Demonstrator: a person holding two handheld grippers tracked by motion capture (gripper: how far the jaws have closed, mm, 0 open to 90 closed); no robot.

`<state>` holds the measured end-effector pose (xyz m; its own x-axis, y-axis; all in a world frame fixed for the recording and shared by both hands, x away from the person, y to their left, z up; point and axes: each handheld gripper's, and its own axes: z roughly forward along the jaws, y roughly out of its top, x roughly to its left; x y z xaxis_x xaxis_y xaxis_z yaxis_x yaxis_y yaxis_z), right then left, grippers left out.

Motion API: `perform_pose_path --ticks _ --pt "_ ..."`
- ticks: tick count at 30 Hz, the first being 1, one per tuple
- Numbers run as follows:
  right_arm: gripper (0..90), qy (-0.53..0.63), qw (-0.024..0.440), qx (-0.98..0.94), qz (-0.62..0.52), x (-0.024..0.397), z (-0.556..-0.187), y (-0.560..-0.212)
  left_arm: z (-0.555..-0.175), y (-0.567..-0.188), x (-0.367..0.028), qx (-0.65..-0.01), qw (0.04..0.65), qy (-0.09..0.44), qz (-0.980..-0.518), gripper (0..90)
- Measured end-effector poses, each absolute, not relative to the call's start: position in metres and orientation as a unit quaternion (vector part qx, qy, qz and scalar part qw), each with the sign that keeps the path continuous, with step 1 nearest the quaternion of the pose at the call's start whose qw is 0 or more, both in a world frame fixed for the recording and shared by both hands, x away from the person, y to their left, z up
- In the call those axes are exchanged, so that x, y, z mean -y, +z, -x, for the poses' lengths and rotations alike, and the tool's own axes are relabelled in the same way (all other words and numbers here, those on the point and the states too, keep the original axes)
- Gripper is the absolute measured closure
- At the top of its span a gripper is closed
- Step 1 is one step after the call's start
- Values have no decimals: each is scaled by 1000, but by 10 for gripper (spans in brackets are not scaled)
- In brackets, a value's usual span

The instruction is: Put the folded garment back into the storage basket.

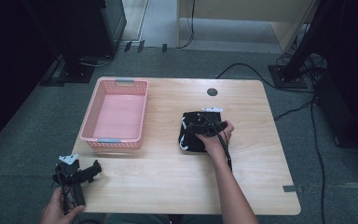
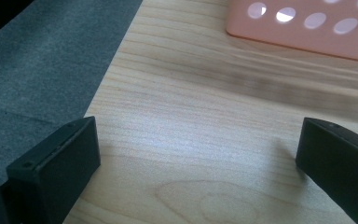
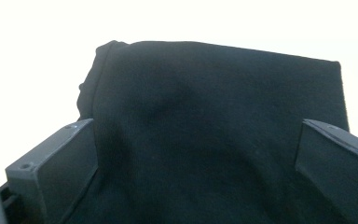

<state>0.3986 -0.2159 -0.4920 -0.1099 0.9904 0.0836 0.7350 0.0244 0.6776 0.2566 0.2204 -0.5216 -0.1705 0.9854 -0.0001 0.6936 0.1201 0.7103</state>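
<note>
Jaws apart on both: right gripper over soft black folded cloth, left gripper over woodgrain table

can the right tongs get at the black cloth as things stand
Probably yes: the right tongs hang over the folded black cloth, their jaws spread wide to either side of it, with nothing between. The pink basket sits well off to the side.

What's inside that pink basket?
The pink basket looks empty: its bare pink floor shows in the high view. The strip just behind its near wall is hidden. The black cloth lies outside it, on the table.
</note>
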Motion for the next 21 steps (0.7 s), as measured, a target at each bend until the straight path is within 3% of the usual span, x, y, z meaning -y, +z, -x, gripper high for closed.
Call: perform_pose_path --ticks 8,13,21 --pt "0 286 209 -686 -635 209 -403 -508 -256 -522 -220 -707 247 294 -594 0" --pt "0 291 251 -690 -613 205 -395 -520 -256 -522 -220 -707 247 295 -594 0" --pt "0 303 261 -689 -605 207 -392 -524 -256 -522 -220 -707 247 295 -594 0"
